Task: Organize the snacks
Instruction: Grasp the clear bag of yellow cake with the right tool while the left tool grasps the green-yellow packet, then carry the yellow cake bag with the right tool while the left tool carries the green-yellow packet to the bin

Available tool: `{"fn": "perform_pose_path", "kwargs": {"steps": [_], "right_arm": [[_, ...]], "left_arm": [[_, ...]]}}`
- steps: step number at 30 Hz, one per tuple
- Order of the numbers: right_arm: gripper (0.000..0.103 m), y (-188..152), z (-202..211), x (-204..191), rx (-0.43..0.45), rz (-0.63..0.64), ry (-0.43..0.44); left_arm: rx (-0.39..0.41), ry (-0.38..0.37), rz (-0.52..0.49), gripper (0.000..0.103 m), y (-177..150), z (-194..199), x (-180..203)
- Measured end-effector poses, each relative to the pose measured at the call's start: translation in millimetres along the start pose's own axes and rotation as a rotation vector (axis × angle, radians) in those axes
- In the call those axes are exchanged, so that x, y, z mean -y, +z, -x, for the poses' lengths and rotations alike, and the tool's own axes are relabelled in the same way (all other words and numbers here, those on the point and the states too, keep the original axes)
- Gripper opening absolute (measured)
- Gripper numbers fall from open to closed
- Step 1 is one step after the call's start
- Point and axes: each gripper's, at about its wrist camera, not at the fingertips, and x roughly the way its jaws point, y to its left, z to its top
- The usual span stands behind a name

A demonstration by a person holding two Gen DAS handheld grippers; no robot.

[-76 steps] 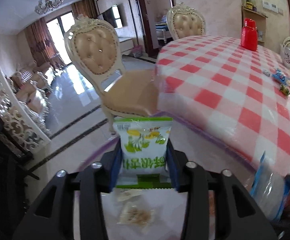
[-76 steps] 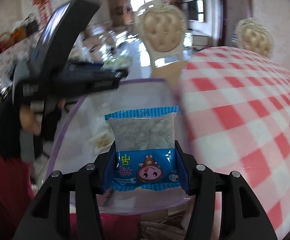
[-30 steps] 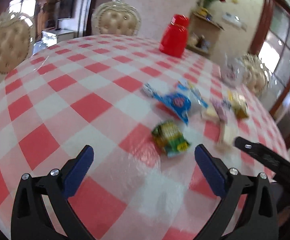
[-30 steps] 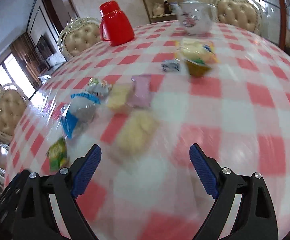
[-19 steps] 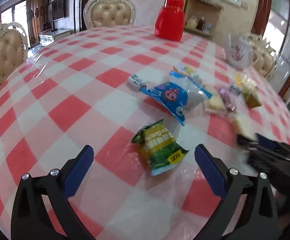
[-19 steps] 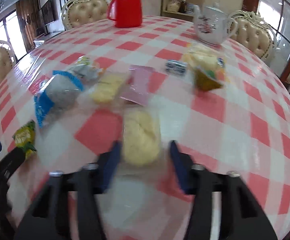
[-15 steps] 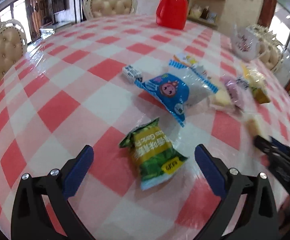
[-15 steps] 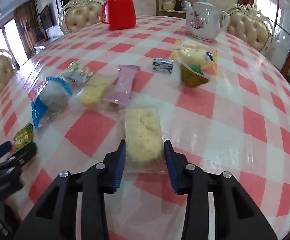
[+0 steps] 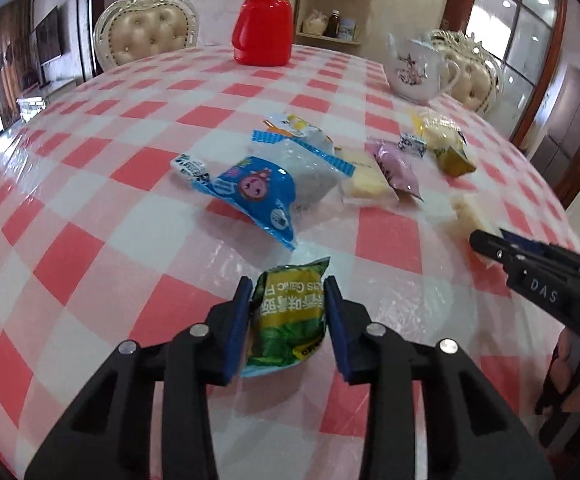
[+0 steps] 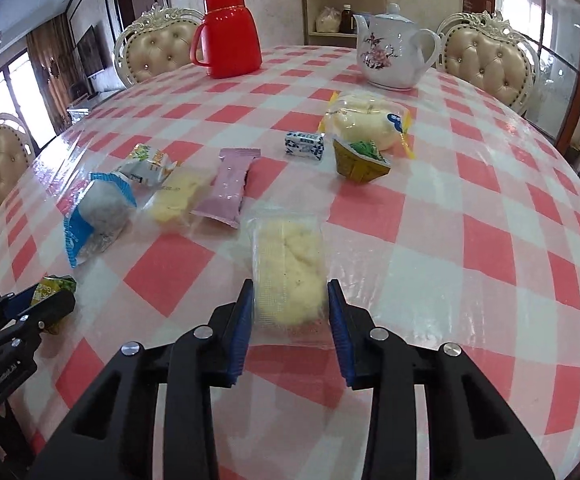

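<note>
- The left gripper, black with blue pads, is closing its jaws around a green and yellow crinkled foil snack packet; the packet lies between the pads, which press on its two long sides and leave only a narrow gap the width of the packet.
- That green packet rests on the red and white checked plastic tablecloth near the table's front edge, its printed end pointing away from the camera.
- The right gripper, of the same build, has its jaws drawn in to a narrow gap and pinches a clear plastic wrapper holding a pale yellow crumbly cake; both blue pads touch the wrapper's sides at its near end.
- The cake wrapper lies flat on the cloth, stretching away from the pads toward the middle of the table.
- Beyond it lie a pink oblong wrapper touching a clear packet of yellow slices, and a blue-edged clear bag with a cartoon face to their left.
- Farther right lie a small blue and white sweet, a gold and green jelly cup and a clear bag with a pale bun.
- A red plastic flask and a white flowered teapot stand at the far side, well apart from the snacks.
</note>
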Motion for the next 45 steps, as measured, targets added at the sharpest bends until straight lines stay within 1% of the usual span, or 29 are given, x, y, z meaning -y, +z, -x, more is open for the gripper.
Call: {"fn": "perform_pose_path", "kwargs": {"steps": [4,8,12,16,27,36,41,45], "right_arm": [[0.036,-1.0,2.3,2.6,0.008,-0.048,0.046],[0.036,-3.9,4.6,4.4,0.016,-0.078,0.059],[0.036,-10.5,13.2,10.0,0.034,-0.134,0.093],[0.036,-20.5,24.4,8.6,0.054,-0.161,0.115],[0.036,-43.3,45.1,-10.7,0.073,-0.145,0.135],[0.036,-63.9,64.1,-20.0,0.086,-0.171,0.222],[0.036,-74.9,72.0,-27.7,0.088,-0.181,0.254],[0.036,-85.0,81.8,-34.0,0.102,-0.185,0.276]], "left_arm": [[0.006,-0.039,0.033,0.036,0.4,2.5,-2.0],[0.033,-0.038,0.049,0.036,3.1,8.6,-4.0],[0.036,-0.031,0.069,0.036,3.5,9.8,-8.6],[0.04,-0.043,0.102,0.036,-0.7,15.8,-14.5],[0.094,-0.02,0.086,0.037,-17.8,40.1,-10.0],[0.125,-0.017,0.107,0.037,-37.6,61.3,-13.7],[0.132,-0.02,0.142,0.037,-48.9,70.8,-20.6],[0.14,-0.022,0.152,0.037,-58.1,79.1,-20.6]]}}
